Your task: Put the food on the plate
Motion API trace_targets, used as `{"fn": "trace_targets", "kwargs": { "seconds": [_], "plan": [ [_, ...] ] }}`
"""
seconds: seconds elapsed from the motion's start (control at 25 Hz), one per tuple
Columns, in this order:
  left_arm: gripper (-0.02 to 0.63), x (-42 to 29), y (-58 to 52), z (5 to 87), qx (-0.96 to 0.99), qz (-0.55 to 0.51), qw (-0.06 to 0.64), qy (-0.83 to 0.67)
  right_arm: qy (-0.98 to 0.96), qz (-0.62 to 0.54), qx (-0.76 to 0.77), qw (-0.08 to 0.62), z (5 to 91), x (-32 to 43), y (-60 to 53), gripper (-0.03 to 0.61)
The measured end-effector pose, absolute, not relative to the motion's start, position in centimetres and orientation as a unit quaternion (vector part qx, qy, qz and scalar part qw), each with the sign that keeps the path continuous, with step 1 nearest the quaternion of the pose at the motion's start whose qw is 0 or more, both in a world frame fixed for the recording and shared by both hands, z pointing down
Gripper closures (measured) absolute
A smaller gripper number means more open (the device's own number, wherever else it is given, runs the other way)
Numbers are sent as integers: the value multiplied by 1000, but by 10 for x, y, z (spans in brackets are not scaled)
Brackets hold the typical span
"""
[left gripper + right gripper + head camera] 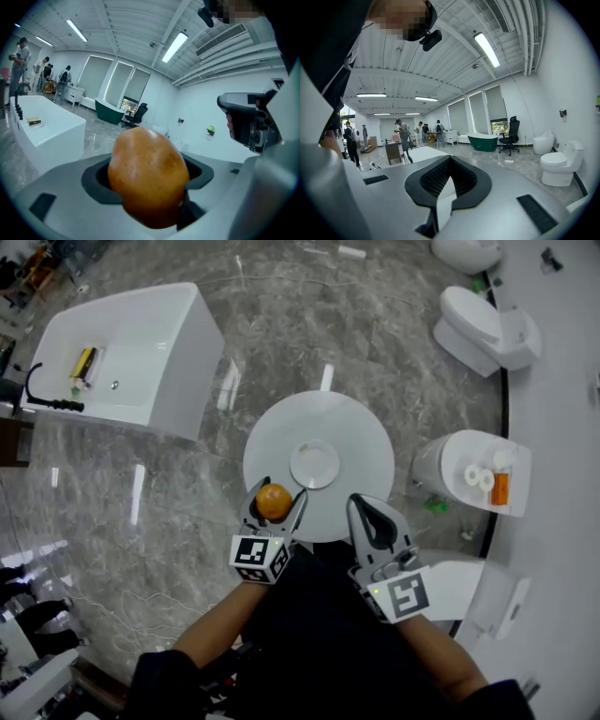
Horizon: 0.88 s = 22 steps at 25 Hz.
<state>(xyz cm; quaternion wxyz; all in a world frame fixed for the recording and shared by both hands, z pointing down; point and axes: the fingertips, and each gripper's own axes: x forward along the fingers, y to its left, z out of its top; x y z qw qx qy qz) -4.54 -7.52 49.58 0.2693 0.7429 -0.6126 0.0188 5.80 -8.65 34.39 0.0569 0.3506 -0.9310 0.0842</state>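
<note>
Gripped the orange fruit (274,502) firmly in the left gripper (281,491), raised just beside the plate (314,466), not yet on it. Had the right gripper (358,504) closed, empty, near the plate's other side. Pickup done, judging by that; placing left.

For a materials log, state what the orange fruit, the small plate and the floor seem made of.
Fruit: orange skin, dull sheen, fine dark specks; real peel or moulded plastic, cannot tell.
Plate: white, smooth, glossy; likely ceramic or plastic.
Floor: grey veined stone or tile, polished, with bright streaks like reflected lights.
</note>
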Motion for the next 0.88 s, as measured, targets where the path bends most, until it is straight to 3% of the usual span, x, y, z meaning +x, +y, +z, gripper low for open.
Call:
{"fn": "trace_targets", "kwargs": {
  "seconds": [0.4, 0.88],
  "plan": [
    [272, -30, -105, 541, 755, 61, 317, -571, -917, 108, 378, 71, 363, 60, -111, 577],
    [272, -8, -127, 578, 763, 98, 326, -550, -914, 126, 377, 85, 382, 65, -120, 577]
  ]
}}
